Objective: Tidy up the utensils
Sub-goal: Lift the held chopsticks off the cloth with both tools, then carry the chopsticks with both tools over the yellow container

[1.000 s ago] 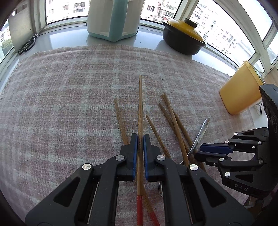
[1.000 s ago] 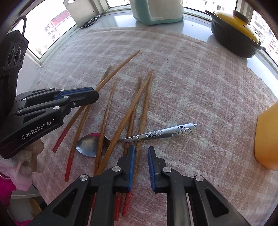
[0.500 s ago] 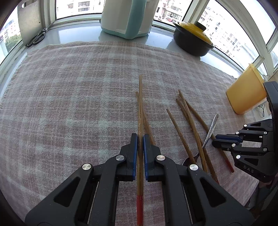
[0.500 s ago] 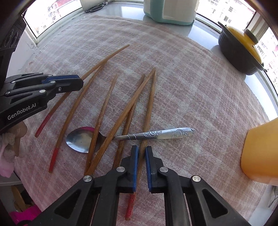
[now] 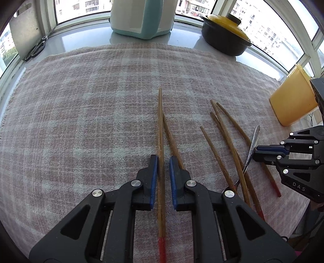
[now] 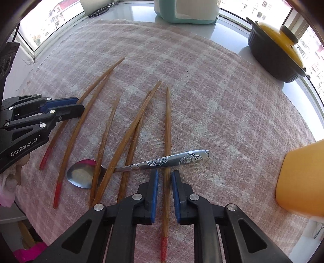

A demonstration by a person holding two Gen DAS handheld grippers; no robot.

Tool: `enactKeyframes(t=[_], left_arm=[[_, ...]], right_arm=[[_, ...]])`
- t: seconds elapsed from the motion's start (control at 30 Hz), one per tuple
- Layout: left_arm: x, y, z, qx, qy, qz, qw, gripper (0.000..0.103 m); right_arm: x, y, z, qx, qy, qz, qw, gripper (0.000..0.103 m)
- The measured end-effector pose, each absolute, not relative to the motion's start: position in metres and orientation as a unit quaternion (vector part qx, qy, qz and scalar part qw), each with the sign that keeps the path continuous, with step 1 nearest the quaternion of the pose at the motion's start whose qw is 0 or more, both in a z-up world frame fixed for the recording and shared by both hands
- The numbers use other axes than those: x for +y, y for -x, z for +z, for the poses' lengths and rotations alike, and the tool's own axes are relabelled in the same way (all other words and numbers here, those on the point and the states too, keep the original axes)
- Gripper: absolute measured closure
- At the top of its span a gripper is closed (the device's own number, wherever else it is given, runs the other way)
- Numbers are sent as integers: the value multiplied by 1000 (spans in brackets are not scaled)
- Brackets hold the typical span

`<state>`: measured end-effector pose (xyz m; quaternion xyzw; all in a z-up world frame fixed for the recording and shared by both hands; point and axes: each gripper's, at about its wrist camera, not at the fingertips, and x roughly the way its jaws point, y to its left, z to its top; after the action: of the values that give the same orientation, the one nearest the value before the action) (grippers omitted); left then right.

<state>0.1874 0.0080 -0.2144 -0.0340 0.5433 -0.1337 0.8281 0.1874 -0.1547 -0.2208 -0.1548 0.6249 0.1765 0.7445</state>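
My right gripper [image 6: 163,180] has just closed its jaws on 1 chopstick [image 6: 167,129] lying across the spoon [image 6: 141,167]. My left gripper [image 5: 161,170] pinches another chopstick [image 5: 160,125], carried clear of the pile. Both can probably go toward the yellow container [image 5: 291,101].

Pink-and-white checked cloth [image 5: 85,125] covers table. Grey glossy sill [image 5: 85,40] behind it, curved by lens. Windows [image 5: 81,8] wrap round on all sides, daylight strong, apartment blocks outside. On sill: white-and-teal container [image 5: 141,18], black pot [image 5: 224,40] with yellow lid, scissors [image 5: 35,49] (beside grey board [image 5: 24,34]). Yellow tub [image 5: 291,101] at cloth's right edge.
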Motion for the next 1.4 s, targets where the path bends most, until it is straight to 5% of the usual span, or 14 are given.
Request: enactKeyframes(t=[0.57,1.4], left_arm=[[32,-164,-179,493,135,-118,851,99],[-39,-157,-98,412,175,-160,880,99]], right_arm=[[-231,-162,-184,577,67,145,801,99],[-302,-136,-103,477,-4,150,866,99]])
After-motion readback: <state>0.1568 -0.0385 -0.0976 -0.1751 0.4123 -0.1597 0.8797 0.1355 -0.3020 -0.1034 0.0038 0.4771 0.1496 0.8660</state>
